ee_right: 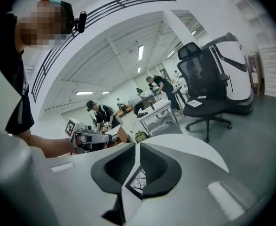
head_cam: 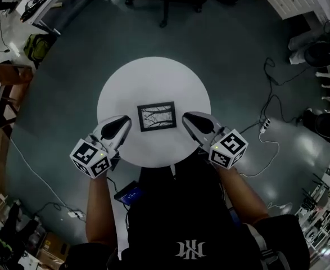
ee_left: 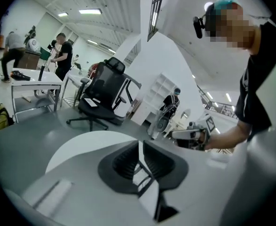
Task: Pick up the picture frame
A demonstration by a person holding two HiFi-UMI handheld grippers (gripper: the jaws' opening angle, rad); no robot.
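Left tongs [head_cam: 125, 121] and right tongs [head_cam: 186, 117], both empty with jaws narrowly parted, hover over the round surface [head_cam: 153, 77], either side of its centre, where the picture frame [head_cam: 157, 116] lies flat. Widening the jaws before closing on opposite edges should give a secure lift.

Jaws of the right gripper [ee_right: 138, 147] hide all but a sliver of the picture frame [ee_right: 138, 182] (print too small to read); the person's torso [head_cam: 181, 212] covers the near rim of the round table [head_cam: 153, 77].
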